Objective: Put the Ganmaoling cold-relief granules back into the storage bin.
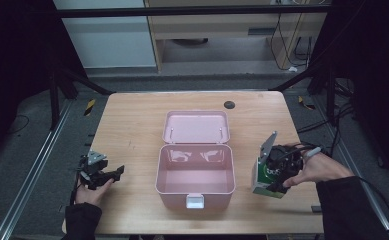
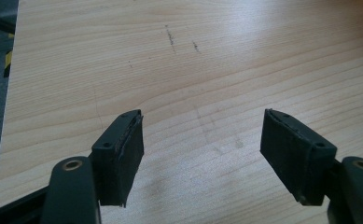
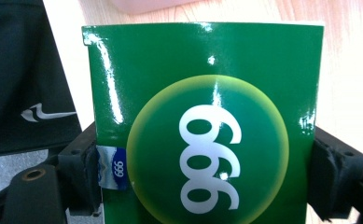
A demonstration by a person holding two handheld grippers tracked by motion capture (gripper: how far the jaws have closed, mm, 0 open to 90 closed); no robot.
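- The right tool (image 1: 280, 172) sits at the near right of the bench (image 1: 132, 125), pinching a green carton (image 1: 265, 176). In the right gripper view the carton (image 3: 207, 121) fills the gap between the black jaws, one pad pressed on each of its side walls.
- The carton stands roughly upright on its base, or just off the wood; I cannot tell which. Its long axis runs up and down, tilted a little.
- The left tool (image 1: 102, 175) rests at the near left, well apart from everything else. In the left gripper view its jaws are spread wide over bare wood, with nothing between them (image 2: 202, 140).
- Between the two tools, at mid-bench, is the pink box (image 1: 194, 170). Its lid (image 1: 196, 126) is thrown back toward the far side, so the hollow inside faces up and looks empty.
- The relation that matters: the box lies directly to the left of the carton, just beside it, at about the same nearness. The right hand is far nearer to the box opening than the left.
- My judgement is that the coming move is a lift and a short carry leftward over the box's right wall, then down into the hollow.
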